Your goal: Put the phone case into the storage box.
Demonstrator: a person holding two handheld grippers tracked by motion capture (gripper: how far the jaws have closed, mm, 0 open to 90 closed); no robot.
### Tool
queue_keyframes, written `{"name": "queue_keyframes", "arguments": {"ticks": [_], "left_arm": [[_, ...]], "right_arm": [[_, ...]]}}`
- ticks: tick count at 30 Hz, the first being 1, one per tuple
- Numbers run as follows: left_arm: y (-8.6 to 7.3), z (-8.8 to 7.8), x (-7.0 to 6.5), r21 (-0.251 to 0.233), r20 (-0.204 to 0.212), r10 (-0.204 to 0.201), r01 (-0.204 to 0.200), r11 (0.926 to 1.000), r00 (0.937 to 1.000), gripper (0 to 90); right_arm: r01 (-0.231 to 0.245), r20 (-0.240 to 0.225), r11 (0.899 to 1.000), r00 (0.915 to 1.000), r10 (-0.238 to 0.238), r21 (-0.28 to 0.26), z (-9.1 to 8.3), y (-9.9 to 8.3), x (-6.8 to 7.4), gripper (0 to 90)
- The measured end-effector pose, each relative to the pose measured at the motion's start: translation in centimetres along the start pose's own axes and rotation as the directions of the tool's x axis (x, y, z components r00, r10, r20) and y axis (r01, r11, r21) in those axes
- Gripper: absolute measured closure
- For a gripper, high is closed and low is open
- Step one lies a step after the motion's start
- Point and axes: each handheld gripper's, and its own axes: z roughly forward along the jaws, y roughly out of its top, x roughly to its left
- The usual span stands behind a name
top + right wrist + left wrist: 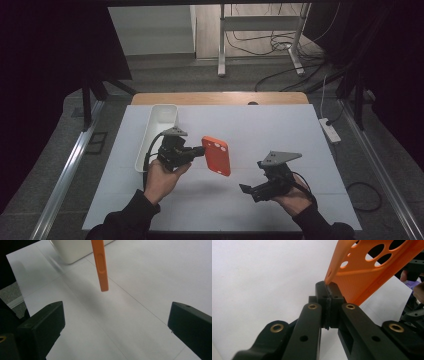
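An orange phone case (217, 155) hangs above the white table sheet, held by its left edge in my left gripper (199, 152), which is shut on it. In the left gripper view the black jaws pinch the case's rim (329, 283), and the camera cut-outs of the case (372, 267) show above. My right gripper (248, 191) sits to the case's lower right, apart from it, jaws open with nothing between them. In the right gripper view the case (100, 265) hangs edge-on ahead of the wide-apart fingers (46, 322).
A white oblong bin (156, 132) stands at the left of the sheet, just behind my left hand; it also shows as the white bin (72, 250) beyond the case. A white power strip (330, 130) lies off the sheet's right edge. Cables and a metal frame stand beyond the table.
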Motion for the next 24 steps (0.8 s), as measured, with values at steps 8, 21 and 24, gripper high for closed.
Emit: {"name": "queue_keyframes", "arguments": {"ticks": [8,21,24], "left_arm": [[0.1,-0.5,0.7,-0.007,-0.020,-0.004,0.003,1.0000,0.9998,89.5],[0.2,-1.5,2.0,-0.015,-0.046,-0.013,0.013,0.9998,0.9989,89.5],[0.2,-1.7,2.3,-0.025,-0.053,-0.024,0.023,0.9994,0.9983,89.5]], "right_arm": [[-0.007,0.024,1.000,0.9997,0.007,-0.003,-1.0,-0.6,-0.4,0.0],[-0.012,0.066,1.000,0.9978,0.012,0.001,-2.2,-1.6,-1.0,0.0],[-0.010,0.080,1.000,0.9967,0.010,0.007,-2.6,-1.9,-1.1,0.0]]}}
